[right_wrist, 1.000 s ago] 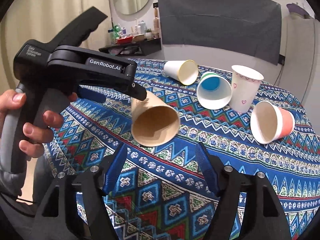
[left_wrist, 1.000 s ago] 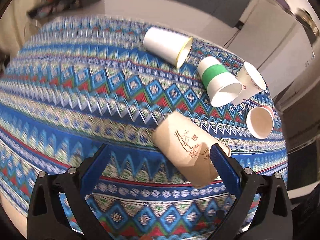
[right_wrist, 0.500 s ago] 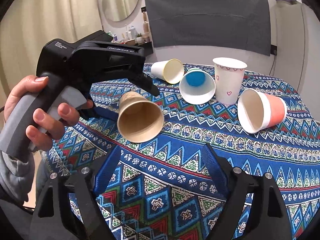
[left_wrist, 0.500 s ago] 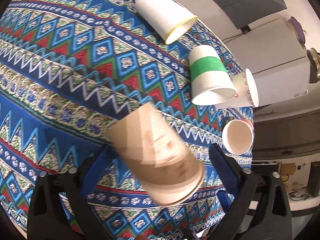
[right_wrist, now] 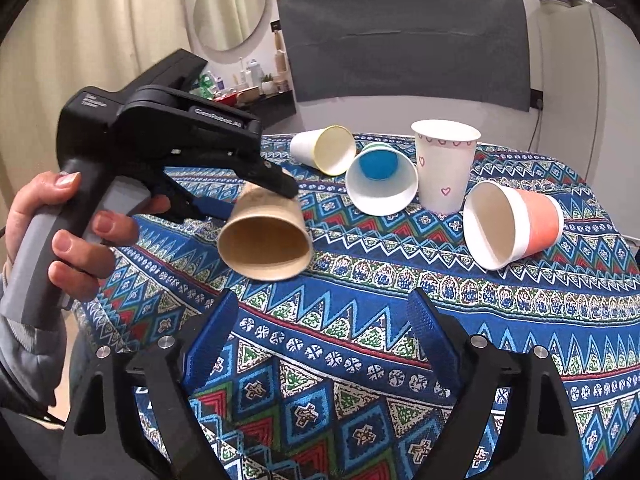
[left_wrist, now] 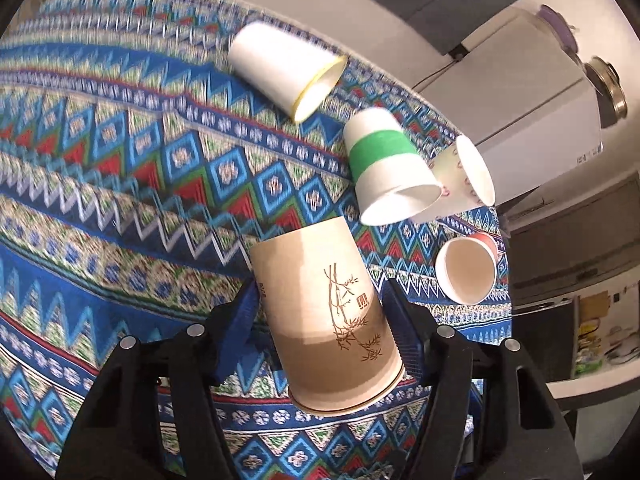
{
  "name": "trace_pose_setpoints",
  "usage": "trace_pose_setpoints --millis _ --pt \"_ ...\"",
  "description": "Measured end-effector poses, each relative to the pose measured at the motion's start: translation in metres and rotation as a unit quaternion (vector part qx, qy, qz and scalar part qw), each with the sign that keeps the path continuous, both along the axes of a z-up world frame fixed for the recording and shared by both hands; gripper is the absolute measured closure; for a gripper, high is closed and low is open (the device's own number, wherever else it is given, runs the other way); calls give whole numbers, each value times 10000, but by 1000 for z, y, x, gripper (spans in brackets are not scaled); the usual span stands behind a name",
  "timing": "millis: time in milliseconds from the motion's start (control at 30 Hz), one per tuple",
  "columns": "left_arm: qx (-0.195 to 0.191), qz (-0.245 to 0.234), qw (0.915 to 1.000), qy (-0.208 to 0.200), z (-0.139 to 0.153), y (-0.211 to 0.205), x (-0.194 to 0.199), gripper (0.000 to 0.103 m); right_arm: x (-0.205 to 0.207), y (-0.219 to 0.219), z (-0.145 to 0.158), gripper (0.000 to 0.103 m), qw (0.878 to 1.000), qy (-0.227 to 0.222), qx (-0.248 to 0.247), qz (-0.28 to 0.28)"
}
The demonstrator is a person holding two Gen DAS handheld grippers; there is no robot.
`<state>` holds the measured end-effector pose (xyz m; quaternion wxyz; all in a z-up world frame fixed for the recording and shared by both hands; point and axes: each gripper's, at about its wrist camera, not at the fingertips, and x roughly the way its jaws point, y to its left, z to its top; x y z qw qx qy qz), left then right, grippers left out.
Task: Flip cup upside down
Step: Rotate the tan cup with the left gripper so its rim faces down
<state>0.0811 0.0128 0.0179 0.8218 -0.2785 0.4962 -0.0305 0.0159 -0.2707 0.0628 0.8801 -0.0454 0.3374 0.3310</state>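
The left hand-held gripper (left_wrist: 324,320) has squeezed shut on the brown paper cup with a bamboo drawing (left_wrist: 328,316); before, the cup sat loose between wide fingers. It hangs above the patterned tabletop (left_wrist: 120,184), mouth tipped down. The right view shows inside the cup (right_wrist: 266,240). The right hand-held gripper (right_wrist: 324,320) stays wide open, holding nothing.

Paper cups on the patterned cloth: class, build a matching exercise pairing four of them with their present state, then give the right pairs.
Things:
1. brown bamboo cup
2. heart cup
3. coral cup
4. green-band cup

States:
A. standing upright, mouth up
B. on its side, blue inside bottom
C. gripped in the left tongs, off the cloth
D. on its side, nearest the table's right edge

Pairs: 1-C, 2-A, 3-D, 4-B
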Motion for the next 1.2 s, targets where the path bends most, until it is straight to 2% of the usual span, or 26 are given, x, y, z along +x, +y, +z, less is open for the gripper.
trace_pose_setpoints --millis 100,167,267,433,500,667,733,800,1067,1200 --pt "282 -144 9993 -219 8 -2 -4 39 3 4 0 21 10000 37 -44 -55" --pt "641 -284 9965 -455 15 -6 -9 39 3 7 -1 21 9999 45 -93 -74" --pt "1382 -428 9848 -966 23 -11 -19 39 4 11 -3 21 9998 74 -160 -69" --pt "1922 -485 9706 -1368 18 -6 -30 39 8 17 -4 21 9996 93 -239 -133" --pt "2206 -456 9620 -1545 15 -4 -38 39 10 21 -5 21 9994 112 -282 -165" --pt "2497 -352 9465 -2013 14 0 -56 39 11 30 -7 21 9988 107 -429 -209" --pt "2704 -360 9354 -2248 14 -2 -67 39 12 34 -8 21 9986 115 -470 -214" --pt "2793 -385 9294 -2381 14 -4 -75 39 13 37 -8 21 9983 110 -520 -226" --pt "3001 -561 9208 -2428 6 -5 -97 39 12 47 -7 21 9977 123 -615 -252" --pt "3009 -562 9214 -2395 2 -3 -107 39 10 49 -7 20 9974 91 -672 -244"
